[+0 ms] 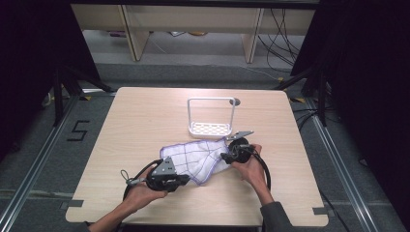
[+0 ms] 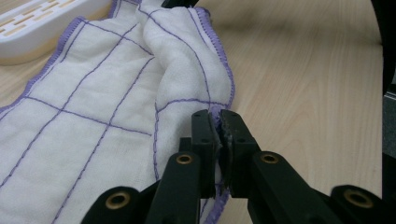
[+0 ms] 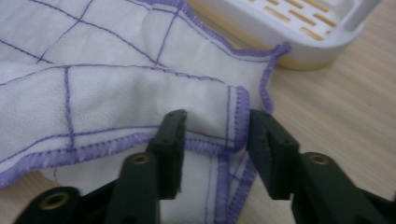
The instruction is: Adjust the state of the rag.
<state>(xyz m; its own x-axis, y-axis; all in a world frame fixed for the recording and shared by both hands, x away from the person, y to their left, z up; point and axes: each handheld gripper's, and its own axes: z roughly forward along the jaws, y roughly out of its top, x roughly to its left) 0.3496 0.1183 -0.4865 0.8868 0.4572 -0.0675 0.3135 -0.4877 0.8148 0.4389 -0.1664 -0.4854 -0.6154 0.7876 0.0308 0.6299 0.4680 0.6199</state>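
Note:
A white cloth (image 1: 198, 155) with purple grid lines and a purple hem lies crumpled on the wooden table (image 1: 145, 111). My left gripper (image 1: 187, 180) sits at the cloth's near edge. In the left gripper view that gripper (image 2: 219, 126) is shut on the hem of the cloth (image 2: 93, 93). My right gripper (image 1: 226, 155) is at the cloth's right corner. In the right gripper view its jaws (image 3: 215, 133) stand apart, with a folded corner of the cloth (image 3: 116, 84) lying between them and not pinched.
A white slotted rack (image 1: 211, 129) with a tall wire handle stands just behind the cloth, also seen as a rack (image 2: 42, 23) and a rack (image 3: 299, 28) in the gripper views. Cables trail from both grippers. Shelving and dark curtains surround the table.

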